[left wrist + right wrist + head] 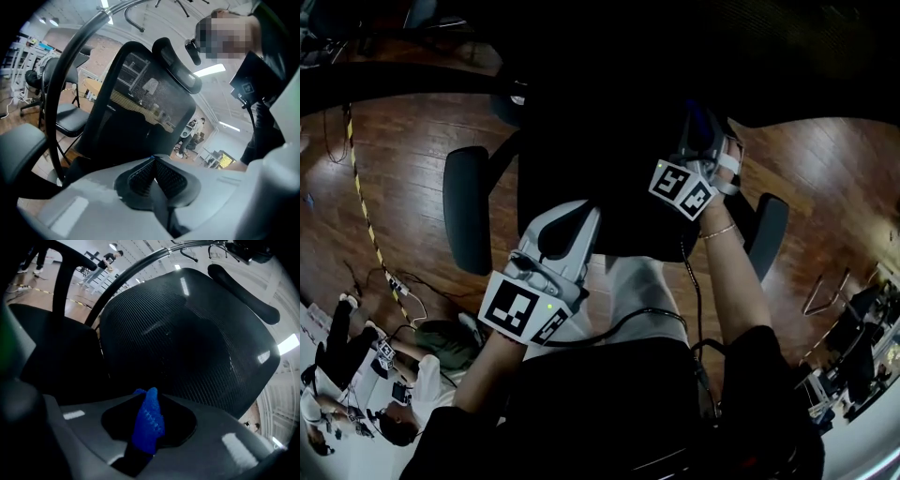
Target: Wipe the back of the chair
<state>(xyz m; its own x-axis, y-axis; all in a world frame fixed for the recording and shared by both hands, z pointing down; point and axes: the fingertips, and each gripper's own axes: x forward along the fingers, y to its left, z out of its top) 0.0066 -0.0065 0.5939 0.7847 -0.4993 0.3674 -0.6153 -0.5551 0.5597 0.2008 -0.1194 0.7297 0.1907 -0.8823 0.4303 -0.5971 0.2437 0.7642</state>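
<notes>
The black mesh office chair fills all three views; its back (187, 338) with a headrest (243, 287) looms close in the right gripper view, and the chair back (140, 103) stands a little farther off in the left gripper view. My right gripper (149, 399) is shut on a blue cloth (147, 423), just short of the mesh. In the head view the right gripper (705, 131) is over the chair's dark back (600, 159). My left gripper (153, 161) is shut with nothing between its ribbed pads; seen from the head, the left gripper (572, 217) sits at the chair back's near edge.
Two black armrests (467, 208) (769, 234) flank the chair on a wooden floor (394, 159). A yellow-black cable (364, 206) runs along the left. Other chairs (70, 117), desks and people stand behind. Cables (694, 300) trail from the grippers.
</notes>
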